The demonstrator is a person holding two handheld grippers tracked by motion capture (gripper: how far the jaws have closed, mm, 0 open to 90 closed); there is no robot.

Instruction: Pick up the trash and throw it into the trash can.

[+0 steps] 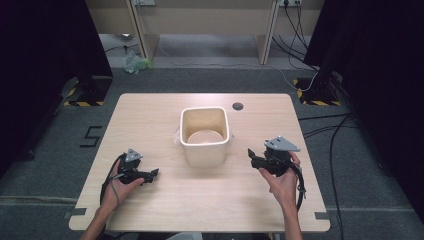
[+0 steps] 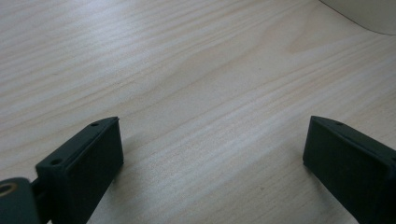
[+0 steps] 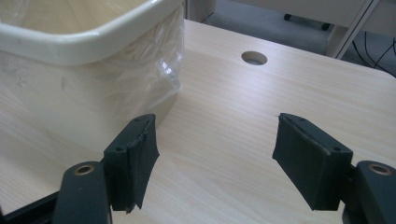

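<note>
Nothing was grasped yet: both grippers, left (image 1: pixel 150 174) and right (image 1: pixel 254 156), stood with jaws spread, flanking the bin (image 1: pixel 204 136) at nine and three o'clock on the tabletop (image 1: pixel 150 115).

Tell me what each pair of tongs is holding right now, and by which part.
Nothing is held. The left tongs and the right tongs both stand open over bare wood, beside the cream square plastic bin.

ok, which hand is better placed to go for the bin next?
Probably right. The right tool is open and faces the bin close by. The left tool, also open, faces bare table, with the bin only at the view's corner.
</note>
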